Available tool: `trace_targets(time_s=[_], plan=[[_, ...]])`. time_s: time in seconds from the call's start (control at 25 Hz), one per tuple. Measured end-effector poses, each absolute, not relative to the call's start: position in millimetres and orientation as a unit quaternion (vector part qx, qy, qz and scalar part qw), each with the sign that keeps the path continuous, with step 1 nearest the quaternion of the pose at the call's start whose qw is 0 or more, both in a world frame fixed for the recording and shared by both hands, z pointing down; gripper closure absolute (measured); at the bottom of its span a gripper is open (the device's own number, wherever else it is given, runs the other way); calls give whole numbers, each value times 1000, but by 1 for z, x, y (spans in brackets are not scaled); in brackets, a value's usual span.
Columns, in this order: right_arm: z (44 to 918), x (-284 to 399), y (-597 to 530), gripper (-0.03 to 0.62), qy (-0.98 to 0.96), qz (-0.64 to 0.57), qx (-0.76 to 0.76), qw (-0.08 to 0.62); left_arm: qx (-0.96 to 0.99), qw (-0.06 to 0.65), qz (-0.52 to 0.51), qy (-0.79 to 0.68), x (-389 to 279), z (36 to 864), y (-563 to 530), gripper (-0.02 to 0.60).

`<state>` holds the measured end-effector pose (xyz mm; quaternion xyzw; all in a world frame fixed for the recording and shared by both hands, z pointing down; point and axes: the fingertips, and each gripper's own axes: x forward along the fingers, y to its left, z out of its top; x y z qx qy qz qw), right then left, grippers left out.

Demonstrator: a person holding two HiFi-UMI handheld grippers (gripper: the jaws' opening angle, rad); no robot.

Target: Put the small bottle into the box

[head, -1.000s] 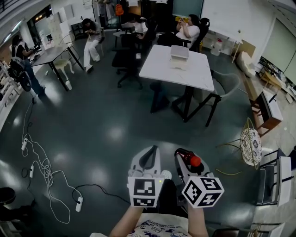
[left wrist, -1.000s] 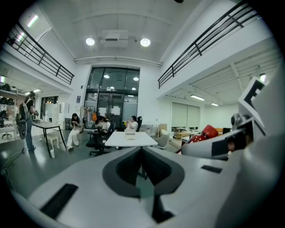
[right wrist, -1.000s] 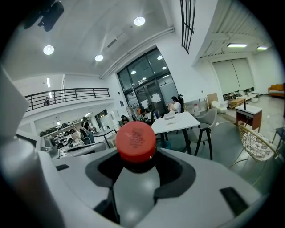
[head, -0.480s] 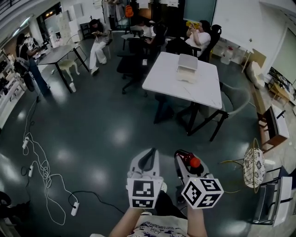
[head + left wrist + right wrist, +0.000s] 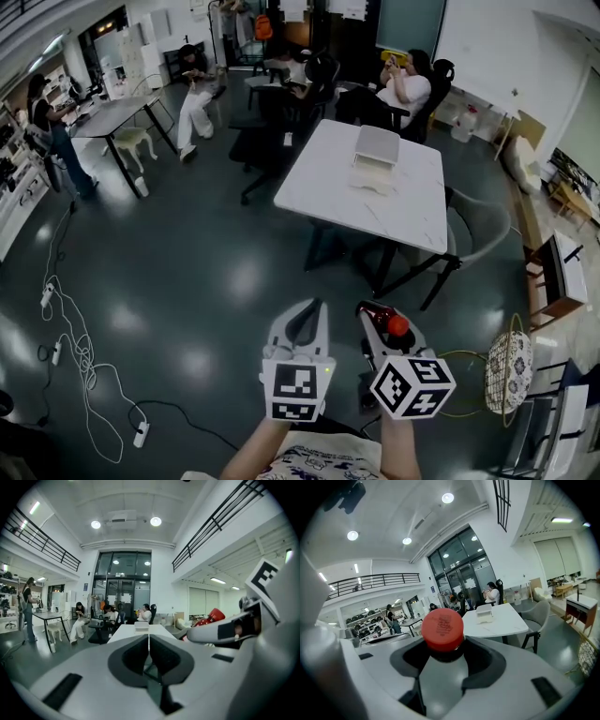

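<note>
Two grippers: right gripper [image 5: 382, 328] clenched on small bottle [image 5: 442, 629]; left gripper [image 5: 149, 641] pressed together, empty; box [image 5: 375, 159] well ahead of jaws, bottle could slip en route.

White bench [image 5: 319, 192] carries one box [image 5: 374, 161], near its far edge. On the floor [image 5: 187, 281], left: loose cables [image 5: 70, 352].

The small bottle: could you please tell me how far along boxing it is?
Done: the right tongs are shut on the small bottle. In hand: it is held over the floor, short of the white table. Left: reaching the box there and putting it in.
</note>
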<state>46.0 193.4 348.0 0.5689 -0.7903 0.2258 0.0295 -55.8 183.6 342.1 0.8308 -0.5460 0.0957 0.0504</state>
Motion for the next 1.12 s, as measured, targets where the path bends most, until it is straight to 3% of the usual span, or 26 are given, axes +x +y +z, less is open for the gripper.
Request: trace_targets(time_s=[1.12], plan=[[351,79,-56,365,-757,237,608,16,860,44,102,-498,-19,338,-76,561]])
